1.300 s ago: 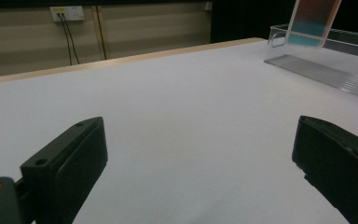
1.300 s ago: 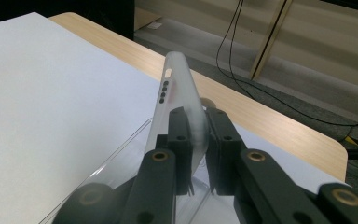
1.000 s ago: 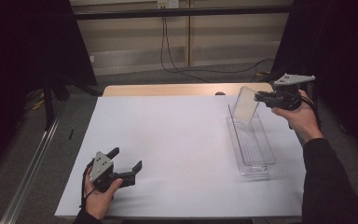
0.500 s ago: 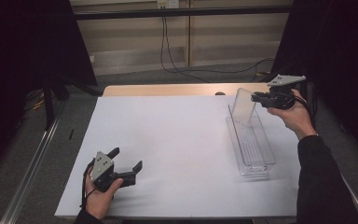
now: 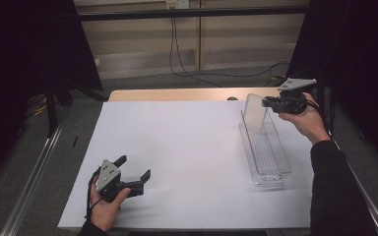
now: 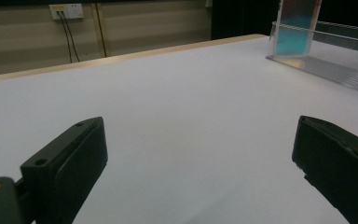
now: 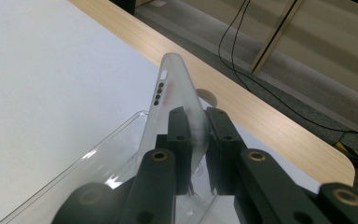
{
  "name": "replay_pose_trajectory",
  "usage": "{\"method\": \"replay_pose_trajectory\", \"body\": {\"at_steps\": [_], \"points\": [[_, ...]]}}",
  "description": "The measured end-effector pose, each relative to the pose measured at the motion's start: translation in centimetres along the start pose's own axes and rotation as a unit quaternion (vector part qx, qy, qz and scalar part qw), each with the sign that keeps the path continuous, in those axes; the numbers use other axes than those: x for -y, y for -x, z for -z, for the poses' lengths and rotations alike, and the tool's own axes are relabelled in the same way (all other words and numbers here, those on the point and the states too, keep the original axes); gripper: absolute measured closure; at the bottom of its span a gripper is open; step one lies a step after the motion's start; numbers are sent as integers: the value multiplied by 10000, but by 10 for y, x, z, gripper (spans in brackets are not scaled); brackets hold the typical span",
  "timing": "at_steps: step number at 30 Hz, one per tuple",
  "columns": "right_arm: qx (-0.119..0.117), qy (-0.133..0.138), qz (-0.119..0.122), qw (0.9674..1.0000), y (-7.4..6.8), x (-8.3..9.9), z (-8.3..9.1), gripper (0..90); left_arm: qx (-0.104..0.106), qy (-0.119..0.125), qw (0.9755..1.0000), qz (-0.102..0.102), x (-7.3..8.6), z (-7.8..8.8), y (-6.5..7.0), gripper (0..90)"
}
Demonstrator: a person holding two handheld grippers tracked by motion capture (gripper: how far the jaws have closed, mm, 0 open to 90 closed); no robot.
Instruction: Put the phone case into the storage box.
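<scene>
**Two grippers, one clamped on a clear lid**

Two grippers work over the white table [image 5: 187,147]. The right gripper [image 5: 268,102] sits at the far right of the table, above the far end of a clear tray [image 5: 268,157]. Its jaws are clenched on a clear lid [image 5: 255,112], a thin frosted plastic panel that stands upright at the tray's far end.

In the right gripper view, the right gripper [image 7: 198,140] presses the lid [image 7: 177,88] from both faces, with the panel's edge running up between the two black jaws. The lid rises above the jaw tips and leans slightly. A row of small dark holes marks its upper edge. The tray [image 7: 98,158] lies below and to the left of the jaws, with its long rim on the white surface.

The tray runs lengthwise from the far right of the table toward the person, flat on the surface.

The left gripper [image 5: 135,169] rests at the near left of the table, well apart from the tray. Its jaws stand released with nothing between them. In the left gripper view, the lid [image 6: 298,28] and the tray [image 6: 335,70] appear far off at the upper right.
</scene>
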State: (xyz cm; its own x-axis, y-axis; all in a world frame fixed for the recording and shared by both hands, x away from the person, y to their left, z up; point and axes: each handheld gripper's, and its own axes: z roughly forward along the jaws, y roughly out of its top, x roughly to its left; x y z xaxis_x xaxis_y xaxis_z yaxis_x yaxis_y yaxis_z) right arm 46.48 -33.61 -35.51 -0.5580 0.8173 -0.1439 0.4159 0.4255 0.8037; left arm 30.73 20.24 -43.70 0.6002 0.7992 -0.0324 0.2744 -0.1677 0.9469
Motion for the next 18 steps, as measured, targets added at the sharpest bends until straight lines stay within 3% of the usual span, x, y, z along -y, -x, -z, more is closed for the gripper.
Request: {"method": "replay_pose_trajectory", "body": {"at_steps": [9,18], "points": [[-52,-269,-31,9996,2,-3,3,809,-4,-11,10000,-1,0,0,0,33],[-309,-706,5,9970,0,-11,8,809,14,-11,10000,-14,0,-1,1,33]]}}
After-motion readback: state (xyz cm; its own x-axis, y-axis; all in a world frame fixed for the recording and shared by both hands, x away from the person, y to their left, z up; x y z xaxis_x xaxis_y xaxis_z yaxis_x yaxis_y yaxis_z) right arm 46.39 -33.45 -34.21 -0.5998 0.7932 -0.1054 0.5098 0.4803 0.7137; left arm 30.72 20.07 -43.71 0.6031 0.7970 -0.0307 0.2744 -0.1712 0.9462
